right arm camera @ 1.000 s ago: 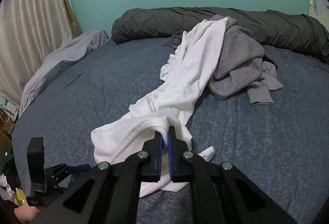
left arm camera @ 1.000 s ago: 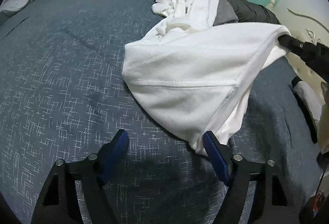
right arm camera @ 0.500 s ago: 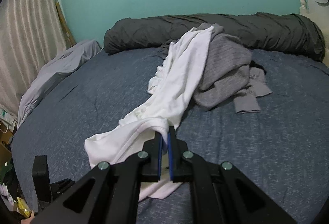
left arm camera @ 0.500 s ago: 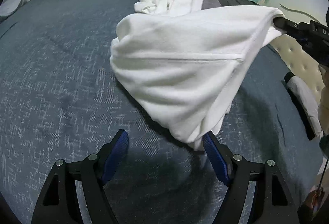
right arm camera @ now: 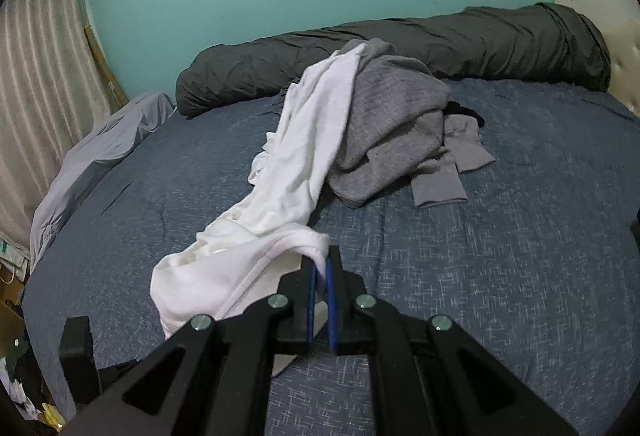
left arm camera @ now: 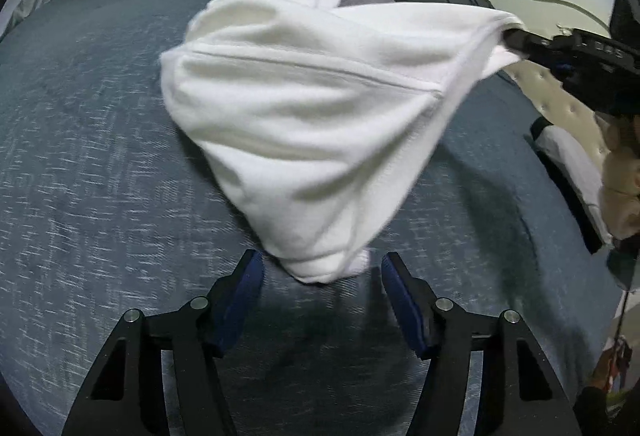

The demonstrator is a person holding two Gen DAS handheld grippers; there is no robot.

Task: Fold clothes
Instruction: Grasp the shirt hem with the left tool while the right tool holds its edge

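Right wrist: white garment (right arm camera: 288, 172) hem hidden (pinched) inside right hand-held gripper (right arm camera: 319, 272).

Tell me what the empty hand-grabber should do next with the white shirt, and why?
Probably ease the open left gripper forward and pinch the hanging corner of the white cotton garment. The right gripper already clamps one edge, and the low corner dangles right between the left fingers over the blue bedspread.
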